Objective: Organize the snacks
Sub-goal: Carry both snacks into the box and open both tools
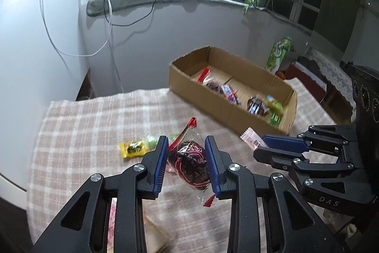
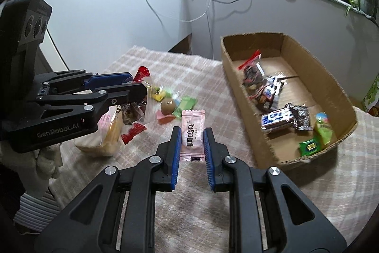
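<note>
Your left claw was clamped on a clear red-edged packet of dark snacks, lifted off the checked bench. Your right claw pinched a pink wrapped snack between its pads, seemingly raised too. The cardboard box, already holding several snacks, stood just beyond.

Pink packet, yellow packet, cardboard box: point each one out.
pink packet point(image 2: 191, 134): right wrist view, on the printed middle of the wrapper.
yellow packet point(image 1: 132, 149): left wrist view, on its dark print.
cardboard box point(image 2: 248, 108): right wrist view, on the outside of its near wall.
</note>
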### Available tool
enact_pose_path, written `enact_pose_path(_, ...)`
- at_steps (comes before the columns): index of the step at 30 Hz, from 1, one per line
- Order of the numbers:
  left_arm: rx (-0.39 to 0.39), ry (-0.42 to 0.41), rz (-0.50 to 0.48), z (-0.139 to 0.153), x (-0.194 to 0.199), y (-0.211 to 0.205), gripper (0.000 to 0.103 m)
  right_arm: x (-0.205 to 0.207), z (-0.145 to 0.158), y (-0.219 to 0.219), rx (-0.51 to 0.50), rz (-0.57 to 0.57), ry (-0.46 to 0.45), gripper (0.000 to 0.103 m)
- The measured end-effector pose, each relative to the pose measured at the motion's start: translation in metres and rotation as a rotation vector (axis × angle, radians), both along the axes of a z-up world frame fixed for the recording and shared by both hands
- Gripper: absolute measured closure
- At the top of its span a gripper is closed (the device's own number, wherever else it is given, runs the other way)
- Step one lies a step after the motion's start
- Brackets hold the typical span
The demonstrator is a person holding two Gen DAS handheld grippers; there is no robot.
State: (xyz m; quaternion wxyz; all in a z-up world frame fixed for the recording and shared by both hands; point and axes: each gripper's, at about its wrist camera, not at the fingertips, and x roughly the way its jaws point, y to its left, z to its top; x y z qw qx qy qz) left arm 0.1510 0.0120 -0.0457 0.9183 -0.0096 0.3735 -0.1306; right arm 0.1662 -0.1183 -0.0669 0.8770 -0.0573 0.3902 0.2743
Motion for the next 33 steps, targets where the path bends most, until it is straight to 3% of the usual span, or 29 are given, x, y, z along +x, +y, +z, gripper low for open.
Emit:
enact_pose_path(15, -0.043, -0.052, -0.028, 0.017, 0.029, -0.028, 0.073, 0.020, 0.032, -0.043, 0.016, -0.076, -0.065, 0.084)
enact_pose_path(33, -0.055, -0.038, -0.045, 0.009, 0.091, -0.057, 0.073, 0.073, 0.029, -0.093, 0.011, -0.176, -0.049, 0.084)
